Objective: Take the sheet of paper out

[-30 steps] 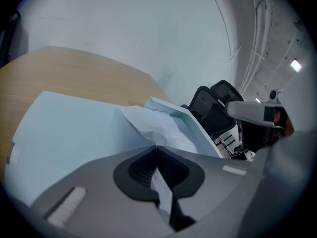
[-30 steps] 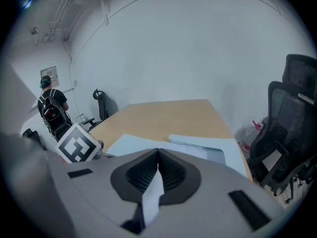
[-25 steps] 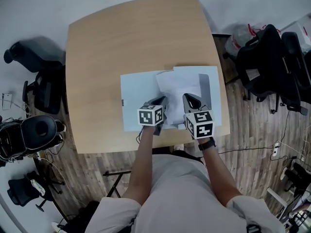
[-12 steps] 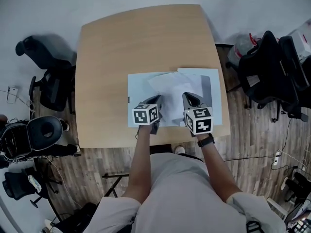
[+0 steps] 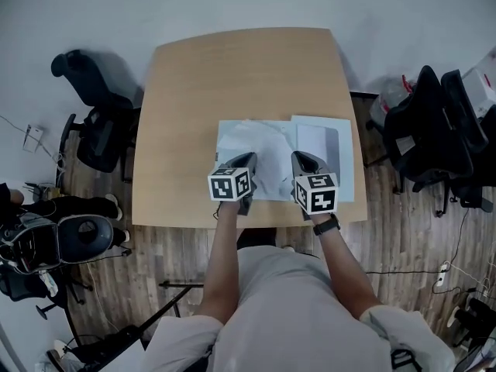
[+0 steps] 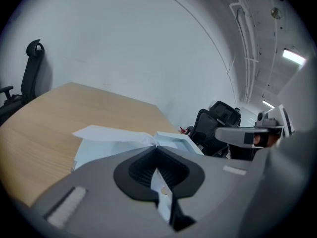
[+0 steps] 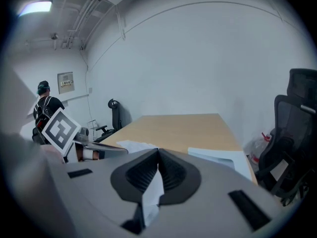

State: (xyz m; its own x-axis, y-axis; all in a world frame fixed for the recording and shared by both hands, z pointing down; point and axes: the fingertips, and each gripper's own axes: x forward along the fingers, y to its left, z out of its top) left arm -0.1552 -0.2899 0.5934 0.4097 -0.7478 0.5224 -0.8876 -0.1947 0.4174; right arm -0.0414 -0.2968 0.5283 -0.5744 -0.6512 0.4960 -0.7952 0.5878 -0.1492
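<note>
A white sheet of paper [image 5: 260,147] hangs lifted and rumpled over a light blue folder [image 5: 329,178] that lies open on the wooden table [image 5: 232,76]. My left gripper [image 5: 249,159] is shut on the sheet's near left edge, and a strip of paper [image 6: 159,180] shows between its jaws [image 6: 155,147]. My right gripper [image 5: 299,157] is shut on the near right edge, with paper [image 7: 151,192] pinched in its jaws [image 7: 158,150]. The sheet [image 6: 111,133] spreads ahead of the left gripper, above the folder [image 6: 173,140]. The folder's right half [image 7: 220,156] lies flat.
Black office chairs stand left of the table [image 5: 97,122] and at its right [image 5: 430,130]. More chairs and cables sit on the wooden floor at the lower left [image 5: 54,239]. The table's near edge [image 5: 248,225] is just under my hands.
Both grippers have risen and drawn back toward me with the sheet in them. The sheet has lifted and slid left, which bares the folder's right half.
</note>
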